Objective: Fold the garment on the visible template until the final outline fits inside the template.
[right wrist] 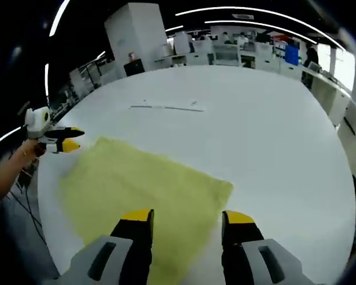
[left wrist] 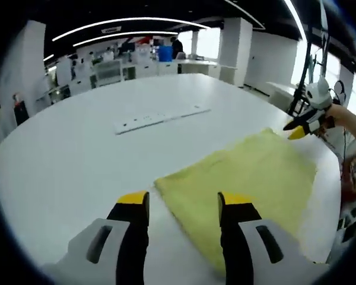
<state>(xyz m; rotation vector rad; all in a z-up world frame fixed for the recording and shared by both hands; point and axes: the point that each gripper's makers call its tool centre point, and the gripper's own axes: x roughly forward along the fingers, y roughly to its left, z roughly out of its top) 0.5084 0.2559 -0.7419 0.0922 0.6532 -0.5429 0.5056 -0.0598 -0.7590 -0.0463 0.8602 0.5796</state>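
Your yellow garment [left wrist: 249, 178] lies flat on the white desk [left wrist: 77, 154], already doubled into a rough rectangle. In the left gripper view its near corner sits just beyond and between your left tongs [left wrist: 184, 205], which are released and hold nothing. Your right tongs [right wrist: 187, 219] hover over the opposite end of the cloth, likewise spread and empty. In the left gripper view you can also see the right tongs at the far right edge of the cloth, near its far corner.

No template outline can be made out on the desk in either view, so judge the fit by the cloth's own edges. A long white strip [left wrist: 160, 119] lies well apart on the far side of the desk; leave it alone.

For the next fold, bring each pair of tongs down on a corner of the same short edge, and pinch all the layers, not merely the top one. Lift just enough to clear the desk, carry both corners across at an even pace, and lay them square on the opposite edge. Keep the fabric away from the desk's right rim, where it lies close, so nothing slides off
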